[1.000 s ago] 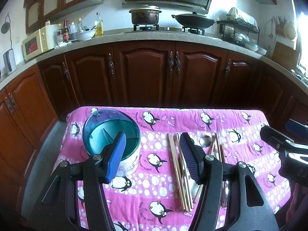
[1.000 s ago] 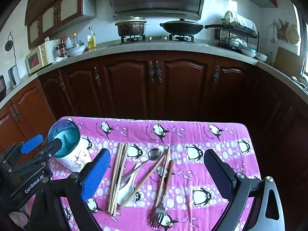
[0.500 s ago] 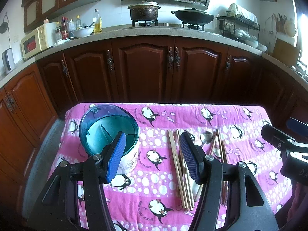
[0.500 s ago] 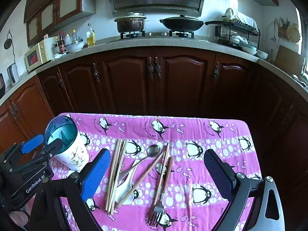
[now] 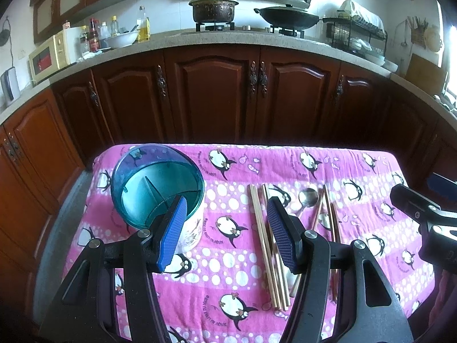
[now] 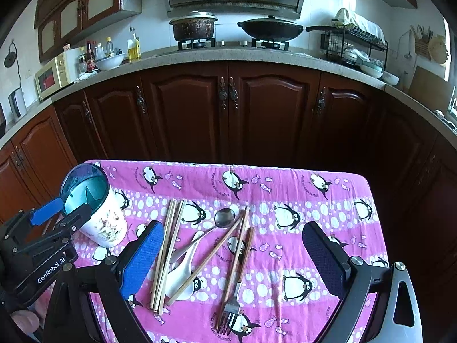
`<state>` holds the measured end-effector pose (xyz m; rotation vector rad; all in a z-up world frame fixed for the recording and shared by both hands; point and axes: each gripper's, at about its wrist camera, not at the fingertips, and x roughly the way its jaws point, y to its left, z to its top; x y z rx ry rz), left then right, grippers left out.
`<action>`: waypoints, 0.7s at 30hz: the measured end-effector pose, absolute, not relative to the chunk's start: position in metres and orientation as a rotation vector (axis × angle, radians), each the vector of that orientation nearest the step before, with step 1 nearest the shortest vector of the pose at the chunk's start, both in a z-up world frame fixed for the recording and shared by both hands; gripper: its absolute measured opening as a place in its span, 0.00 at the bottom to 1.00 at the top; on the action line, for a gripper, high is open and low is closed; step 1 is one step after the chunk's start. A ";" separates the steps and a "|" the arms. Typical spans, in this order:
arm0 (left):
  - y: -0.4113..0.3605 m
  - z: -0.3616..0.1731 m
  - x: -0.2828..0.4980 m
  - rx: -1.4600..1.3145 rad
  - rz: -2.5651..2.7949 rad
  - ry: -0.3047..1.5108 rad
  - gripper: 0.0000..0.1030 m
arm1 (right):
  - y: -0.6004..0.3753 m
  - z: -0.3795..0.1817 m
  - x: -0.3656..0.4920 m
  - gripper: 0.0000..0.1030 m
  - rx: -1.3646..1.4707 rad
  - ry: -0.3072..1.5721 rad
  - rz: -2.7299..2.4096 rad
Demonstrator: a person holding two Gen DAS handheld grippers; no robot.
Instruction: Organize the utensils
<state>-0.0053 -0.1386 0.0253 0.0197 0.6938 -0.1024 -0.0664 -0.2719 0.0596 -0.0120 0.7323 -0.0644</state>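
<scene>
One fork (image 6: 232, 308), two spoons (image 6: 225, 217), one holder (image 6: 97, 214).

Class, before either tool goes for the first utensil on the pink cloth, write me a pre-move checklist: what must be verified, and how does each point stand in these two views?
1. Left tool open, nothing between the pads: ok.
2. Right tool open and empty: ok.
3. Holder upright, its divided top unblocked: ok.
4. Utensils separate enough for a single pick: not ok; a brown chopstick lies across the white spoon, and the metal spoon handle crosses it too.
5. Fork free of the pile: cannot tell; its handle runs alongside other brown sticks.
6. Pale chopsticks bundled together, clear to grasp: ok.
</scene>
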 end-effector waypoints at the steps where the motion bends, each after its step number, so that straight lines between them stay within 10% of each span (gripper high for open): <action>1: -0.139 0.024 -0.005 0.020 -0.104 0.698 0.57 | -0.272 0.059 -0.066 0.94 -0.014 0.735 -0.066; 21: -0.144 -0.043 0.021 -0.072 -0.244 0.890 0.54 | -0.314 -0.014 -0.034 0.91 0.045 0.894 -0.011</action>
